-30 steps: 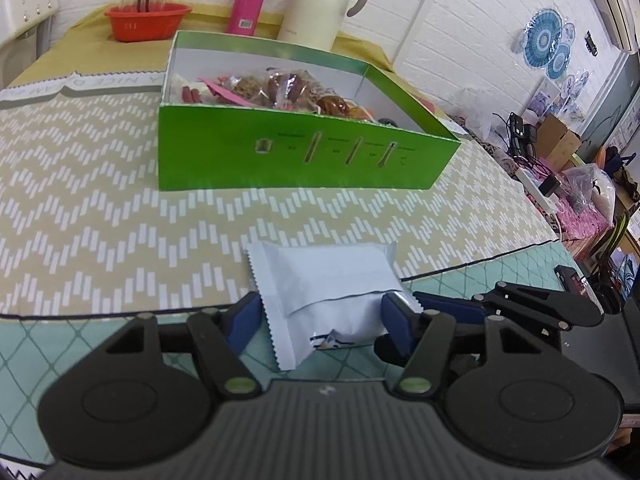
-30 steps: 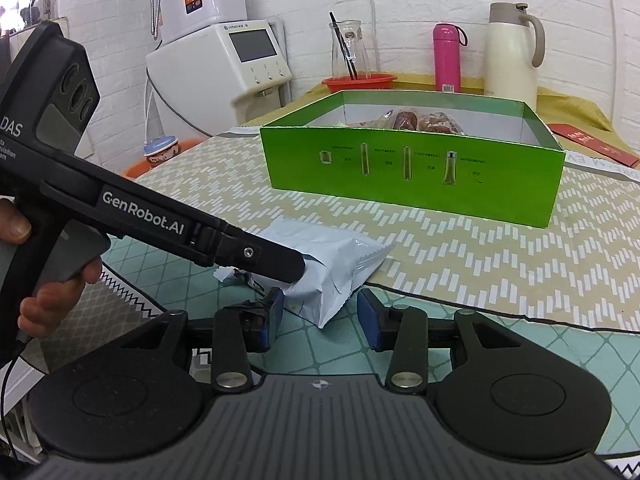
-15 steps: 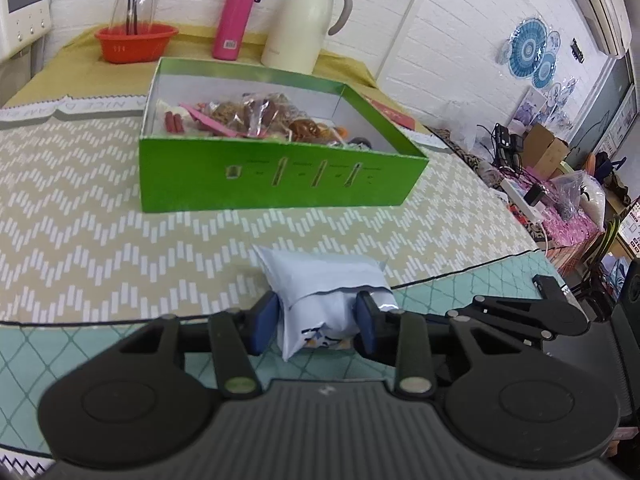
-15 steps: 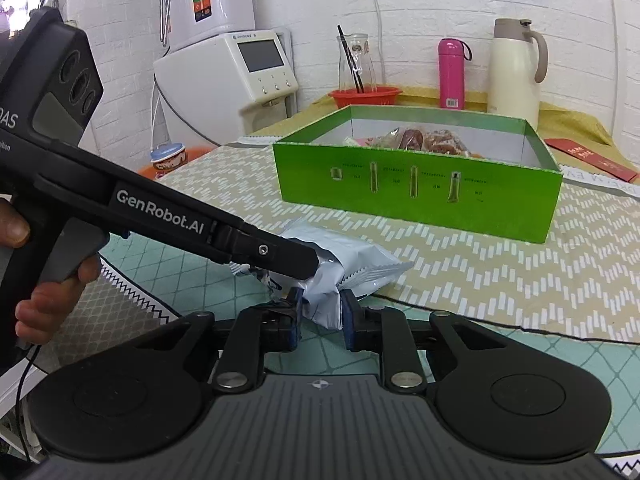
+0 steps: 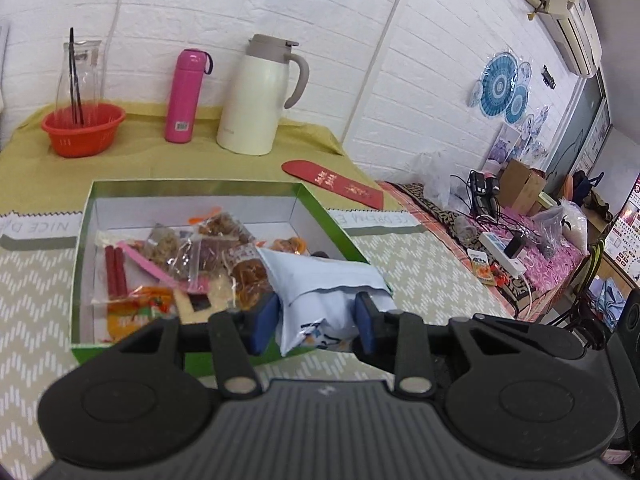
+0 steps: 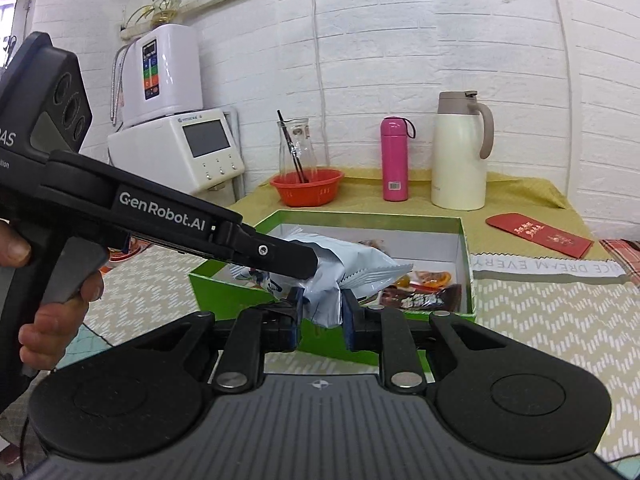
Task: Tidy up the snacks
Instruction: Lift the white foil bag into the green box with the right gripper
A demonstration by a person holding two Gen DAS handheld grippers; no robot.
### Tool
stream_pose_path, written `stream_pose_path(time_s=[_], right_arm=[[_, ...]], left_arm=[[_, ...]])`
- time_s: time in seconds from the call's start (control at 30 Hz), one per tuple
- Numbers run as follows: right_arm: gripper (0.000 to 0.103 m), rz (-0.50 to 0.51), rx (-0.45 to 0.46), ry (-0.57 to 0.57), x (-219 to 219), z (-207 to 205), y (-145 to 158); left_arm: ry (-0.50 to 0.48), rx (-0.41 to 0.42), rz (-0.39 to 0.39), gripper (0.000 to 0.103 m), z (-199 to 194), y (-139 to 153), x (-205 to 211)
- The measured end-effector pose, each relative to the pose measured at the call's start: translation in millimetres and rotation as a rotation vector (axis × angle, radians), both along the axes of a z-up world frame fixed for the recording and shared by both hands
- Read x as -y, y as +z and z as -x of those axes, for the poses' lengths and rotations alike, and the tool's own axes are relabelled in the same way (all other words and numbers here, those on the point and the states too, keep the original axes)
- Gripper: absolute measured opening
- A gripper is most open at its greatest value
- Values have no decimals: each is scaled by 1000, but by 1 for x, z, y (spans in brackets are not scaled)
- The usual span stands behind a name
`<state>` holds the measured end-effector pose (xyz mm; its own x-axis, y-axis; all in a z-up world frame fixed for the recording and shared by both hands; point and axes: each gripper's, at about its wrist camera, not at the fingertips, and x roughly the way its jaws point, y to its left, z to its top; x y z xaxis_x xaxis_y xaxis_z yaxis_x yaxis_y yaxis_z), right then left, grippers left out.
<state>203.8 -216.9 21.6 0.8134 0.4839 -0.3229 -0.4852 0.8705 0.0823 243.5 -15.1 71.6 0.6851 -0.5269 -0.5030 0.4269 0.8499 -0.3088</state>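
Table under a zigzag cloth, bearing an open green box part-filled with wrapped snacks. At the far edge: white jug, pink flask, red bowl. A pale packet hangs in the air over the box's near right corner, clamped at one end by the left gripper and at the other by the right gripper
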Motion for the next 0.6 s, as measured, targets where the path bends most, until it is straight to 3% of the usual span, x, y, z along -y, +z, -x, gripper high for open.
stream_pose_path(time_s=[0.23,0.6], right_arm=[[36,-3,-31,-58,10,-47,-5],[37,-8,-113,-100,5,-108,-21]], left_arm=[[2,-55,42,33,-61,-10,15],[32,-77,-22,33,-120,-29,26]])
